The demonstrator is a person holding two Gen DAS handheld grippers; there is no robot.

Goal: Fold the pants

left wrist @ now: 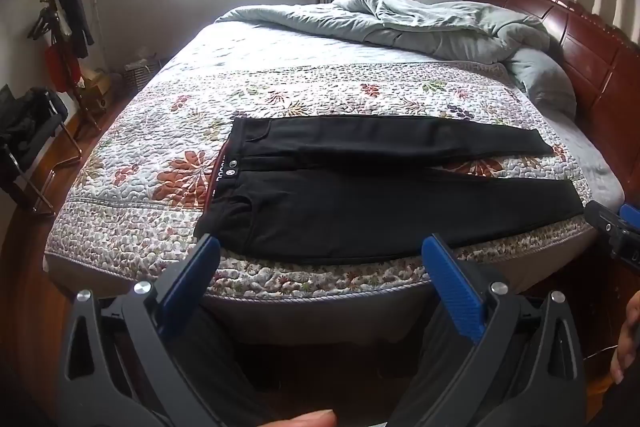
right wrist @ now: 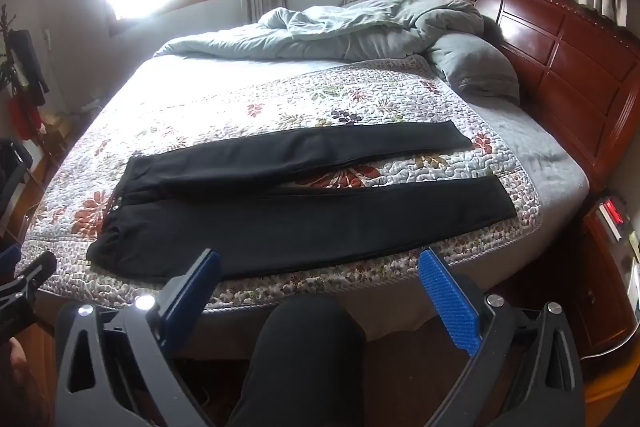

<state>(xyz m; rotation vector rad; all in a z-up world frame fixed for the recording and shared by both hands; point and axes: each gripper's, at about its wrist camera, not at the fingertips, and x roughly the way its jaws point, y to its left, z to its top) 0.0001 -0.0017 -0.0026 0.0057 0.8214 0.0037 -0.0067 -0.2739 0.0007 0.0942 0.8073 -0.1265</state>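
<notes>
Quilted bed (left wrist: 160, 131) bears black pants (left wrist: 360, 203); both tools spread, right tool (right wrist: 320, 259) edge-cropped opposite.

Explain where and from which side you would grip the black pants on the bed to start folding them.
Grip the pants along the near leg's outer edge, coming from the bed's near side. They lie flat, legs apart, so that edge can lift over the far leg.

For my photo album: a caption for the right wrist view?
Black pants spread flat on a floral quilt, open right gripper hovering at the bed's edge.
</notes>
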